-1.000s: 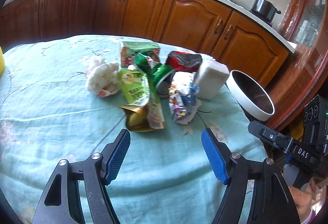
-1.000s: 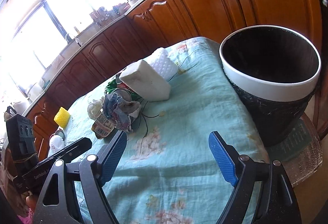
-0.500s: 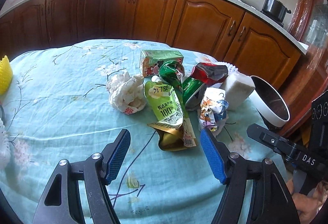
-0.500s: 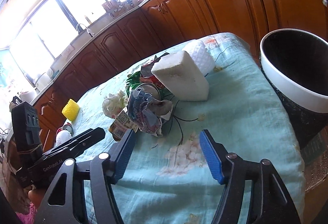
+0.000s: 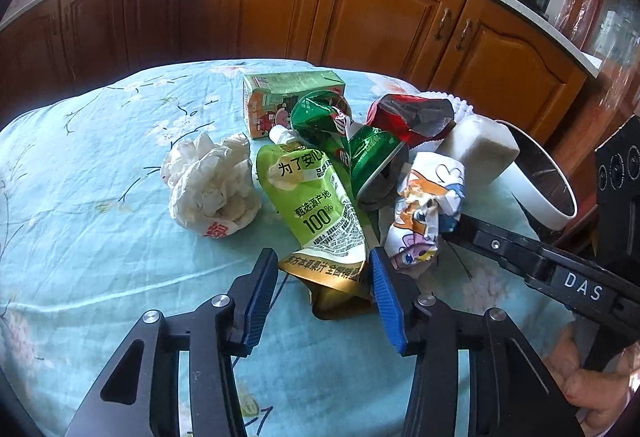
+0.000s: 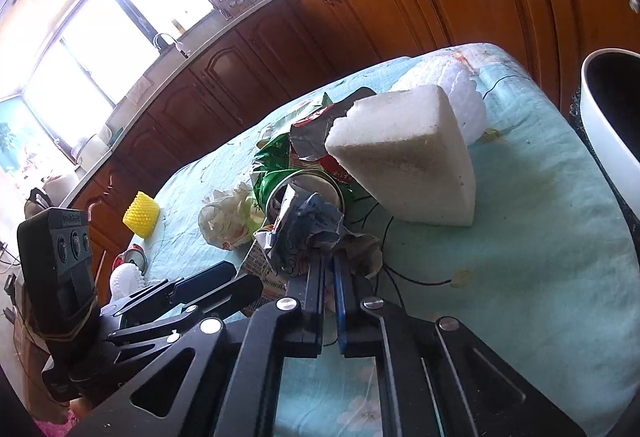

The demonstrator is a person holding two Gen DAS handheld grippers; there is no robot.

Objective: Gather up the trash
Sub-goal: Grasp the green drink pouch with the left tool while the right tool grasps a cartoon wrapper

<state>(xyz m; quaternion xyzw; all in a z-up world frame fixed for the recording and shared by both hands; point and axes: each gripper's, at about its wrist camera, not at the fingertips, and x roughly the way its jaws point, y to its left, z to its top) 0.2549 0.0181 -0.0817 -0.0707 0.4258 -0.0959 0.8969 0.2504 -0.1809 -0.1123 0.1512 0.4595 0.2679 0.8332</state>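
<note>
We see our right gripper (image 6: pixel 329 269) clamped on the crumpled cartoon wrapper (image 6: pixel 308 233) at the near edge of the trash pile on the teal tablecloth (image 5: pixel 80 197). Our left gripper (image 5: pixel 324 277) has just been closing; its 2 jaws flank the green juice pouch (image 5: pixel 316 213), right pad touching, left pad apart.

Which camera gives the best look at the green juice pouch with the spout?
The left wrist view: the green juice pouch lies face up with its label readable, its gold bottom end between the open left gripper pads. The right wrist view shows only a corner of it, behind the crumpled cartoon wrapper.
</note>
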